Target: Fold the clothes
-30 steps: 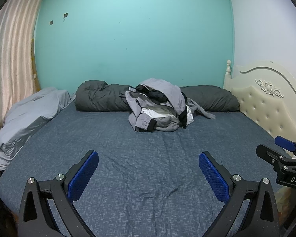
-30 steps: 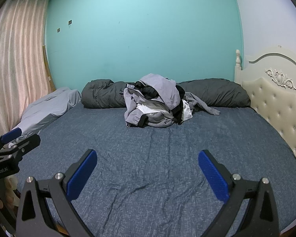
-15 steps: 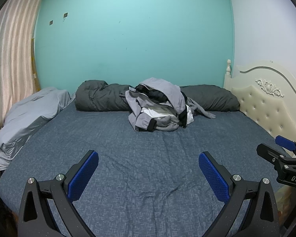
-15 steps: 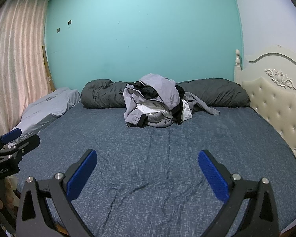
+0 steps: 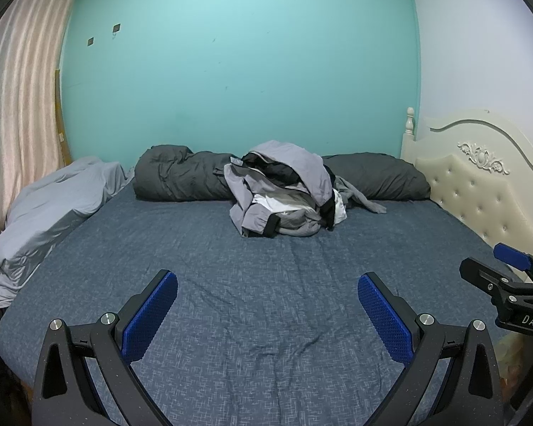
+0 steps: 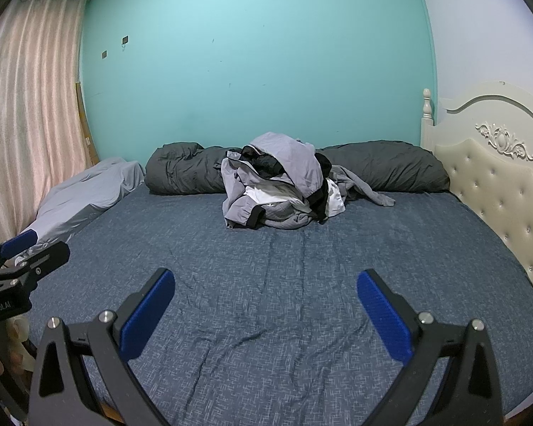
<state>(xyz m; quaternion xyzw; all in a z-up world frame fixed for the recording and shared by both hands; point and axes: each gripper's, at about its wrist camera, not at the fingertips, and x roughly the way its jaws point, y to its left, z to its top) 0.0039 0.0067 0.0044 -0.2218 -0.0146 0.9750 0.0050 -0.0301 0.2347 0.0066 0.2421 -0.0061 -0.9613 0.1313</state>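
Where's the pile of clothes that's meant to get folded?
In both wrist views the clothes pile sits mid-bed at the far side, against the rolled dark grey duvet by the teal wall, well beyond both open grippers.

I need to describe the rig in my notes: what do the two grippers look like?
Both match: the left gripper and right gripper have speckled black angular frames, silver screws, and blue textured pads on the fingers. White lettering marks their bodies: "DAS" on the right, "GenRobot.AI" on the left.

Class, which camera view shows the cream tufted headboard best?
The right wrist view: the cream tufted headboard appears larger and unobstructed. In the left wrist view the right gripper overlaps its lower part.
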